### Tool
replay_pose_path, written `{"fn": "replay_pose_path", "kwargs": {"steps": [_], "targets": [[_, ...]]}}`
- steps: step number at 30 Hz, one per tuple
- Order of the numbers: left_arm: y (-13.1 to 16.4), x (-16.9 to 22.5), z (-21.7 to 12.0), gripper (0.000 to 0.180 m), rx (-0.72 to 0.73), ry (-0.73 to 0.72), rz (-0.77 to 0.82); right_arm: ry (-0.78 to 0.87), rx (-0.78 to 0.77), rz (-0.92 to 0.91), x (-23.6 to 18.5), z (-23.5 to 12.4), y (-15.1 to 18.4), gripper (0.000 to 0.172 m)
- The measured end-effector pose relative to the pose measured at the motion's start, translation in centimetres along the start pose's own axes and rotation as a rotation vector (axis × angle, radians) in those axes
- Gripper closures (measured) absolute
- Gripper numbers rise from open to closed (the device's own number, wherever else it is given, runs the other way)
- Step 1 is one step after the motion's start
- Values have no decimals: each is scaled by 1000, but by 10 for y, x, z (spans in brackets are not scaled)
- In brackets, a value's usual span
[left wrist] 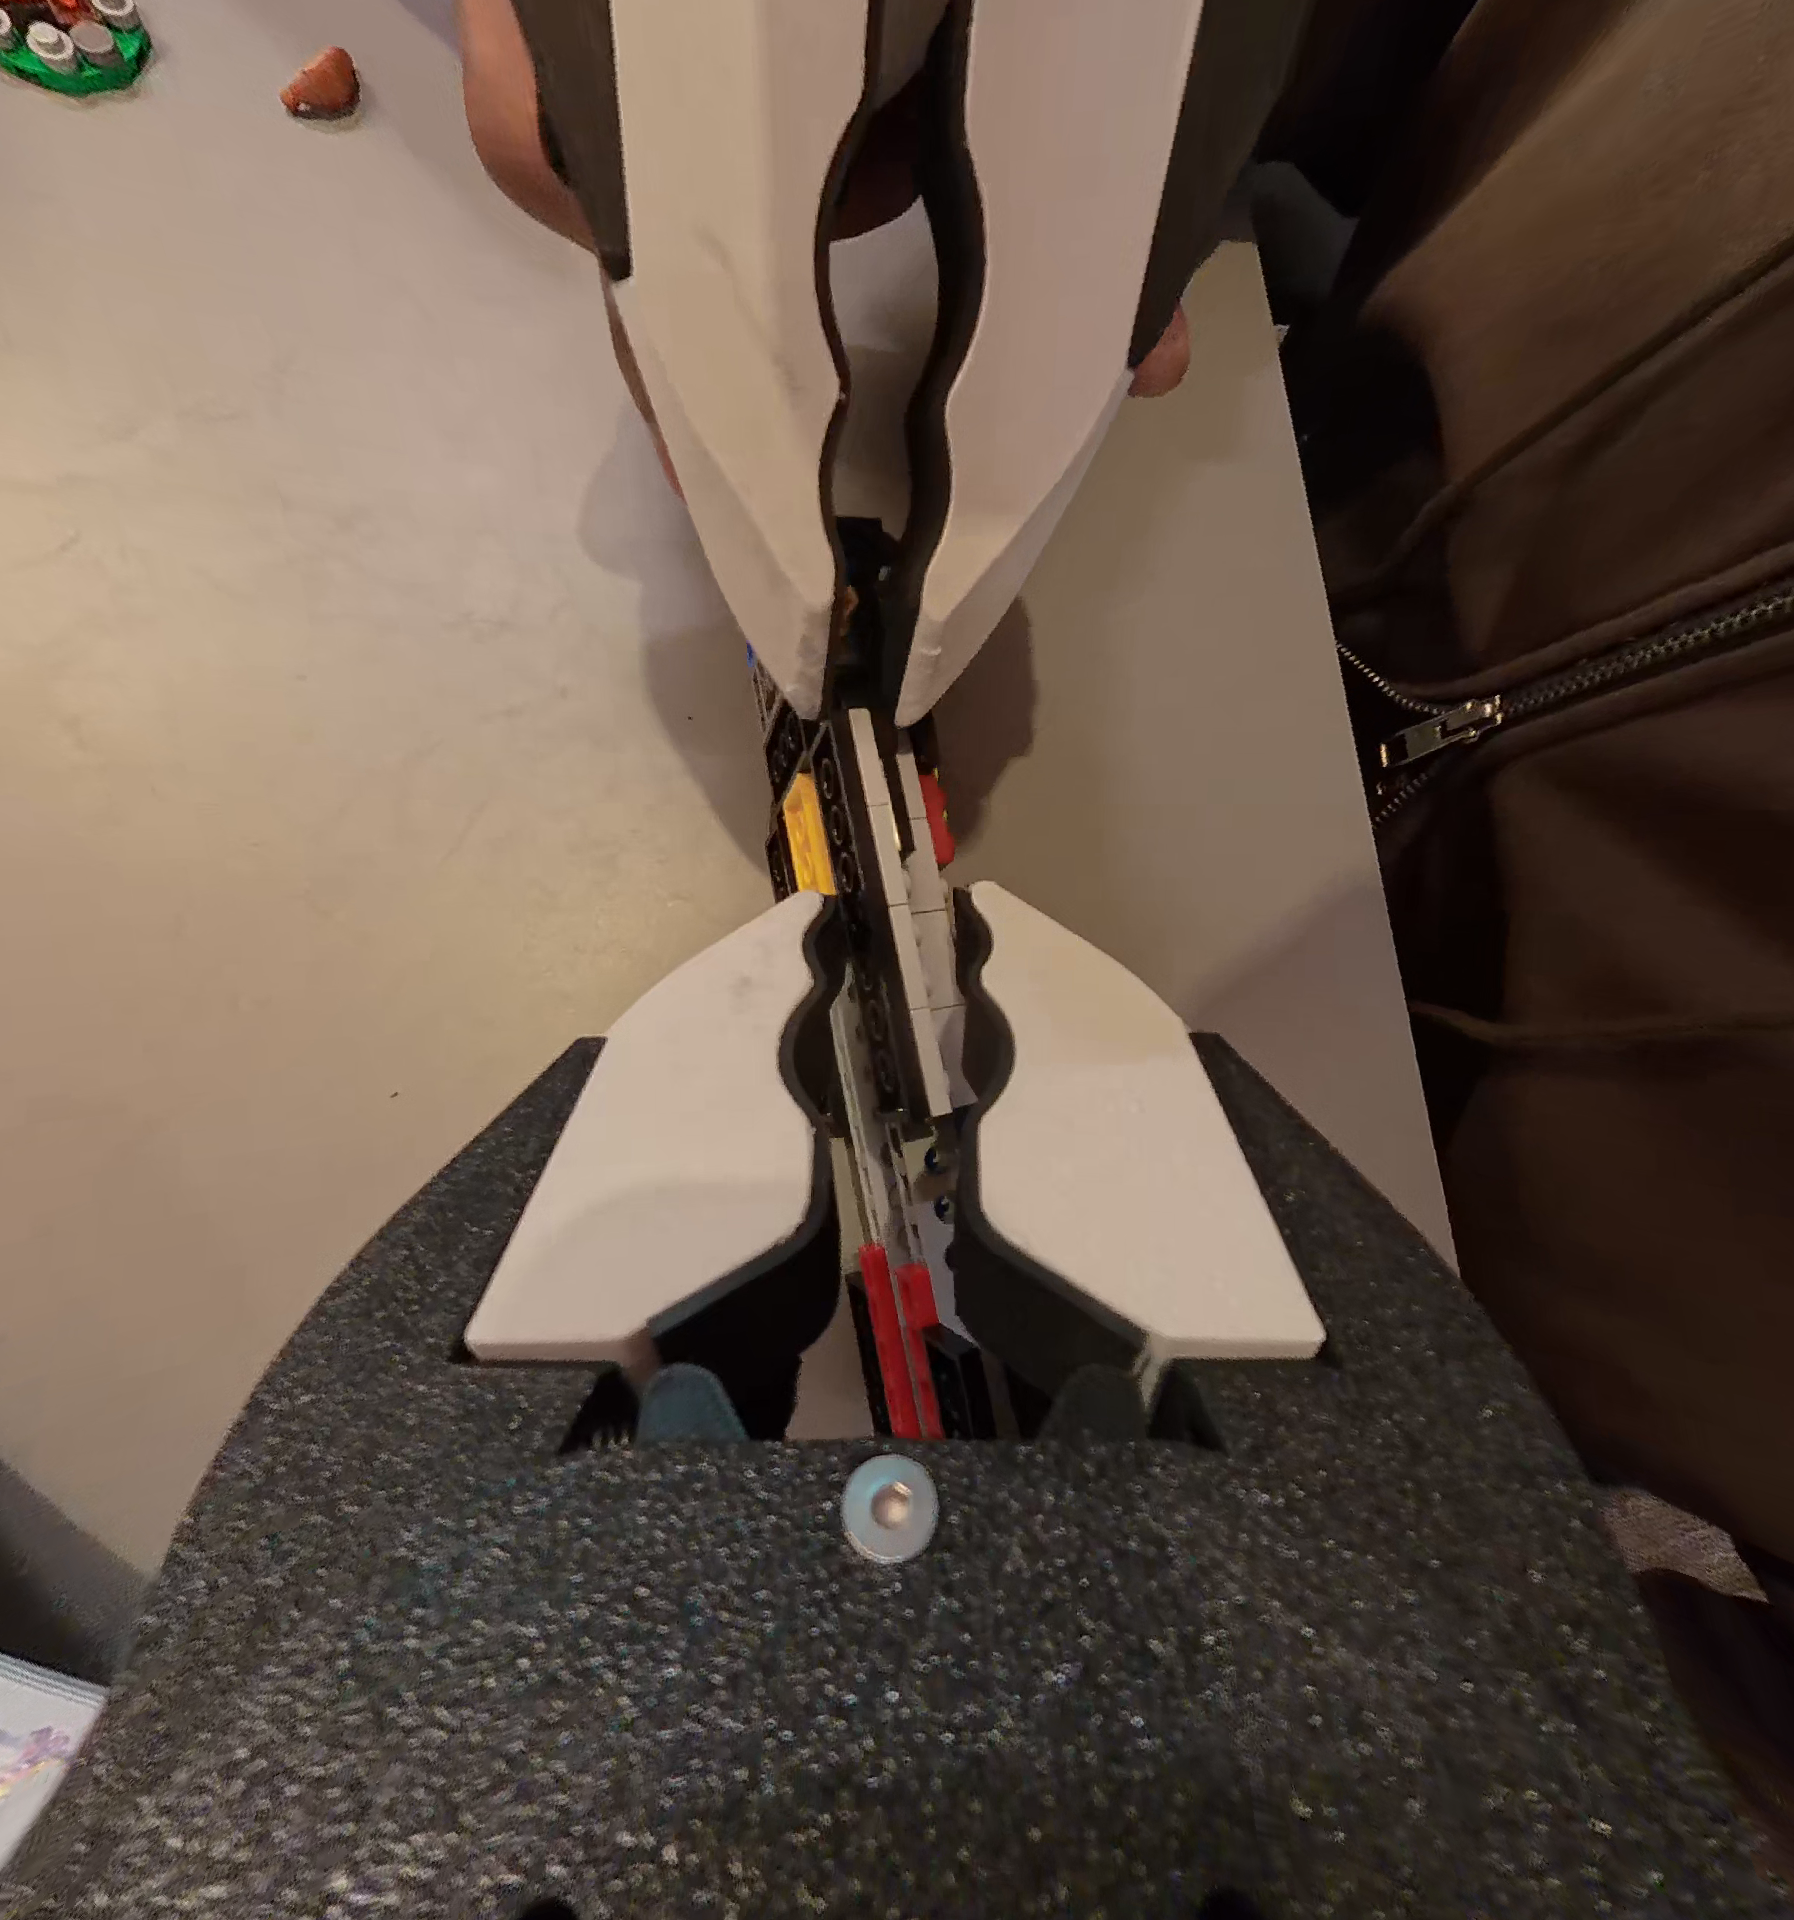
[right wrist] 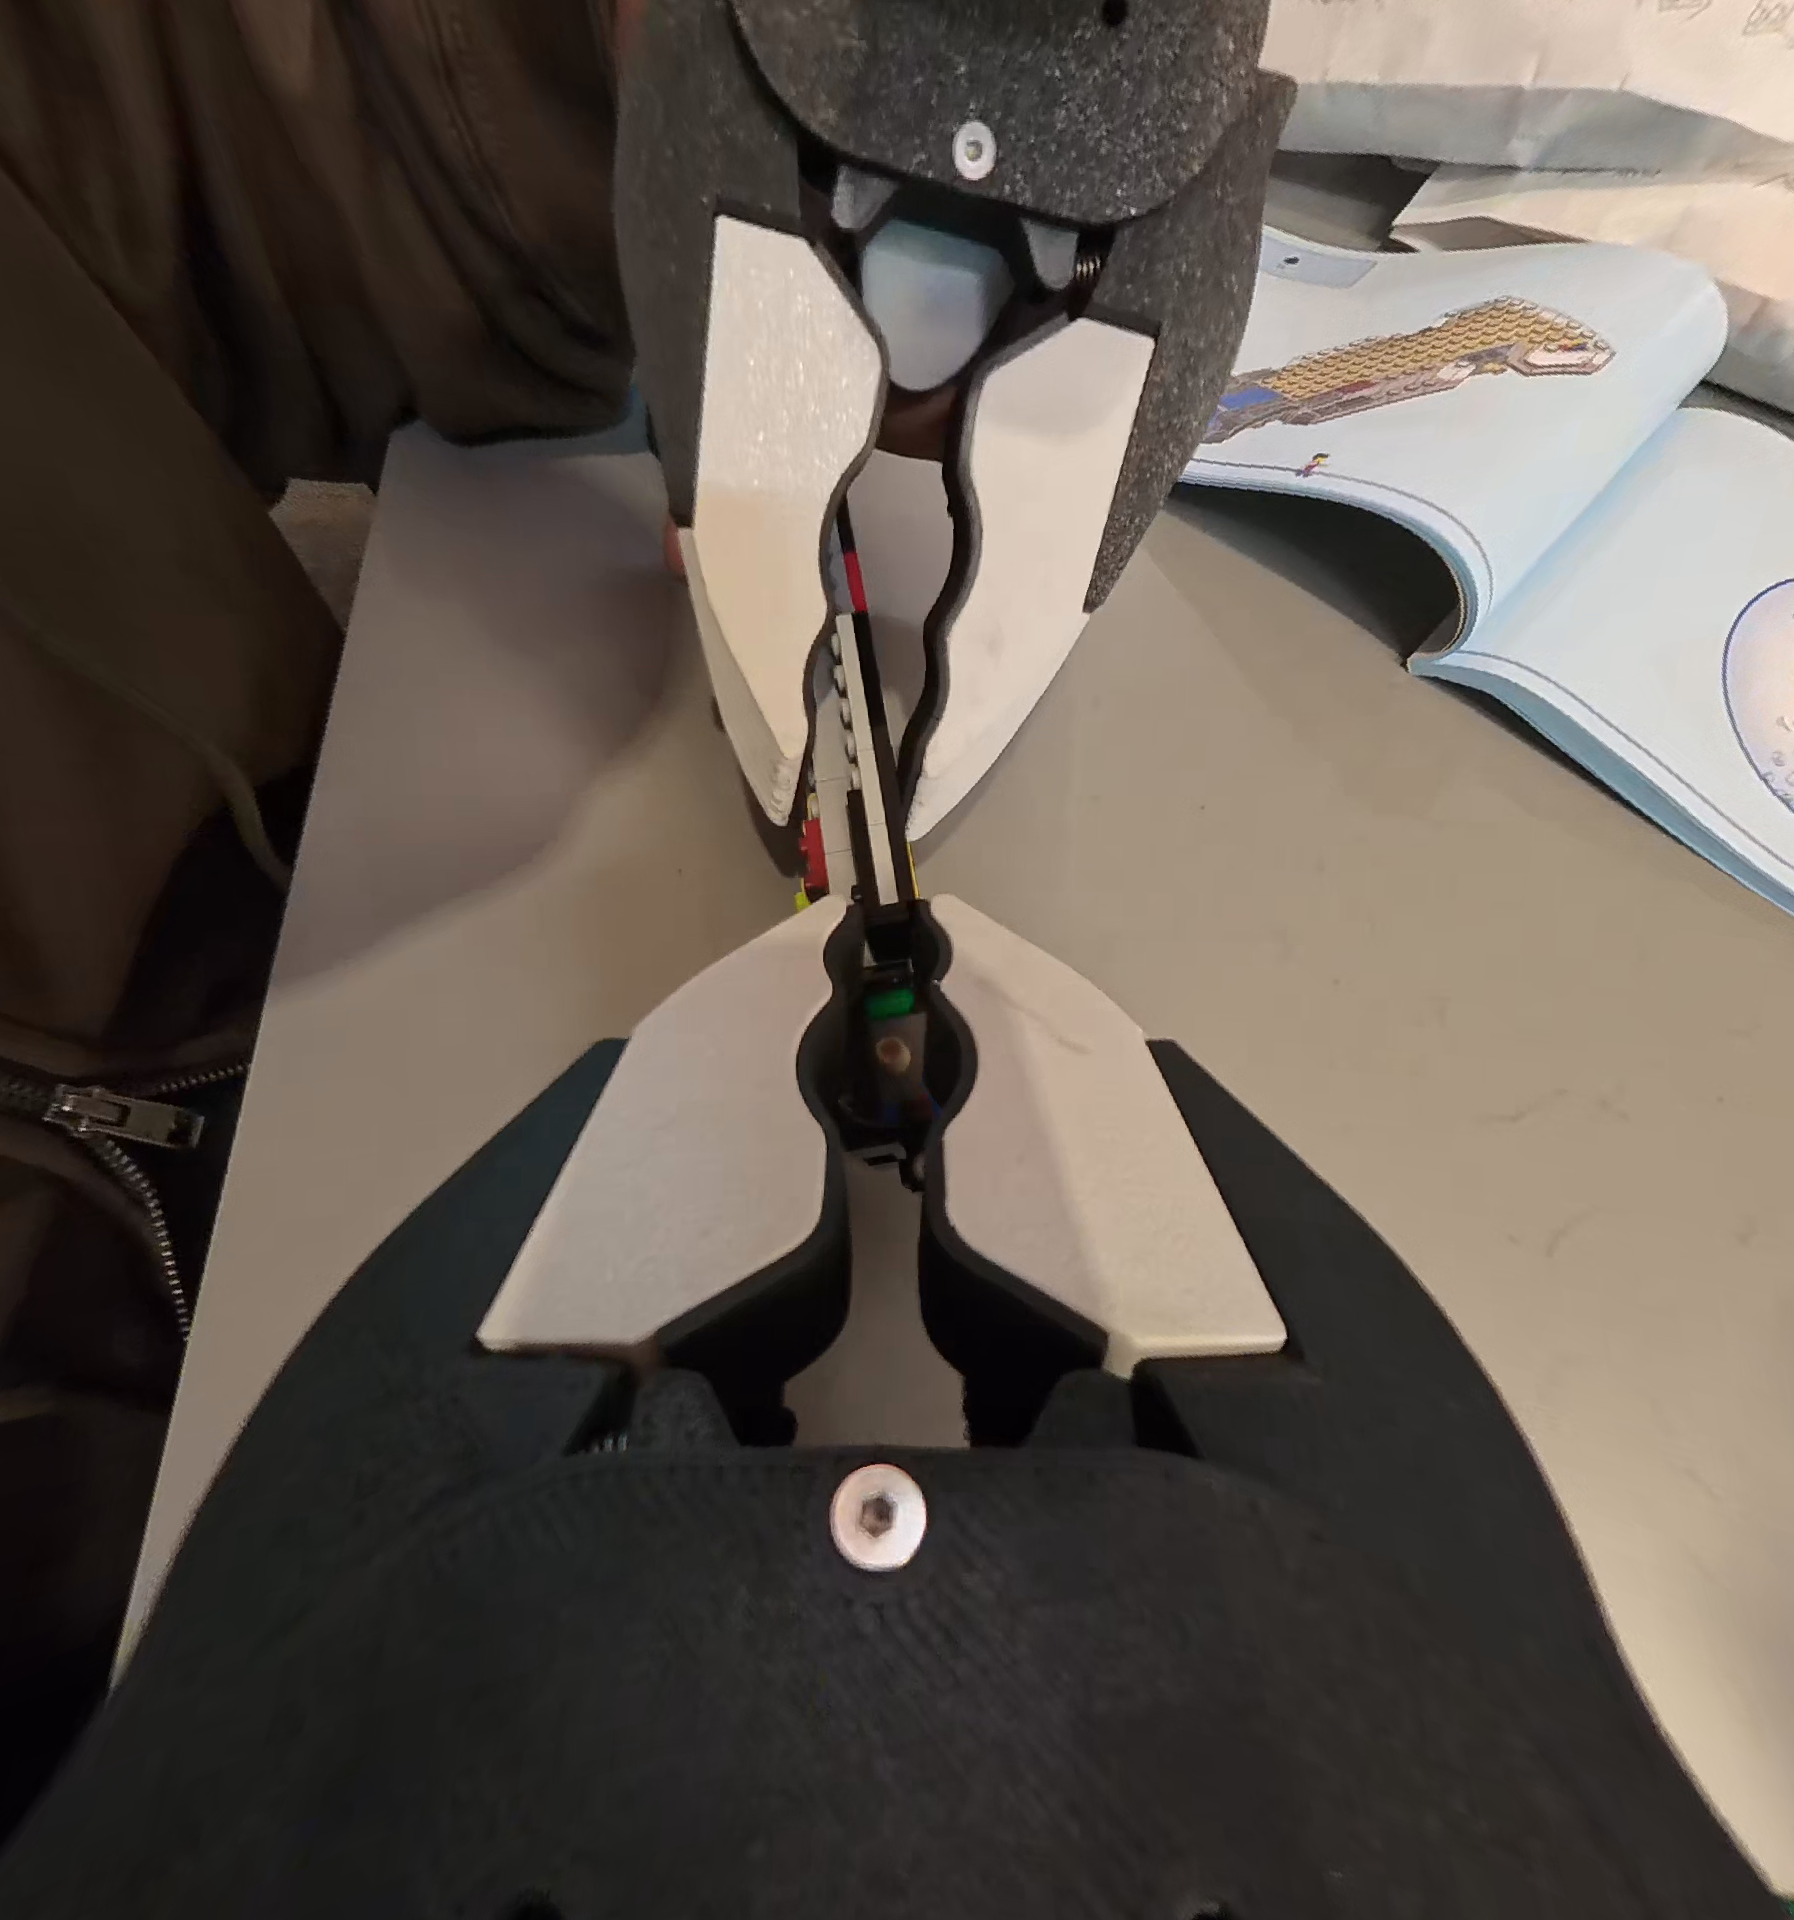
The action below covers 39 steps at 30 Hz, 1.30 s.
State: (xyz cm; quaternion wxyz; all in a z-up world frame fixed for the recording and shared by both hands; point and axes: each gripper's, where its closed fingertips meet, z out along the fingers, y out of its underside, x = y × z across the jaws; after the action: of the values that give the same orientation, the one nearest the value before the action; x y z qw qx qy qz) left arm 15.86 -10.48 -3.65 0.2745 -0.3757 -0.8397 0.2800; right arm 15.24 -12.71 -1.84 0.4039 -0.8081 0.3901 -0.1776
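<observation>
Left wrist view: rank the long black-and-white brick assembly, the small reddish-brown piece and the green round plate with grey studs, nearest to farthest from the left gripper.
1. Long black-and-white brick assembly: clamped between the left gripper fingers, straight ahead.
2. Small reddish-brown piece: on the table, far upper left.
3. Green round plate with grey studs: top-left corner, slightly beyond.

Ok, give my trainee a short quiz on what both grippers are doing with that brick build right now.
1. True or false: the left gripper and the right gripper grip opposite ends of one brick build.
2. Which lies open on the table in the right wrist view? A) booklet B) laptop C) tray
3. Fill in: in the left wrist view a small ___ piece lies on the table far from the fingers.

Key: 1 true; 2 A; 3 brown
</observation>
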Motion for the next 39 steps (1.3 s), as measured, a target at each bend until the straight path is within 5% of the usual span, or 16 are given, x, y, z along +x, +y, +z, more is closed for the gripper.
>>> {"fn": "replay_pose_path", "kwargs": {"steps": [39], "targets": [[-3, -3, 3, 160, 83, 110, -118, 139, 62, -448, -1, -5, 1, 165]]}}
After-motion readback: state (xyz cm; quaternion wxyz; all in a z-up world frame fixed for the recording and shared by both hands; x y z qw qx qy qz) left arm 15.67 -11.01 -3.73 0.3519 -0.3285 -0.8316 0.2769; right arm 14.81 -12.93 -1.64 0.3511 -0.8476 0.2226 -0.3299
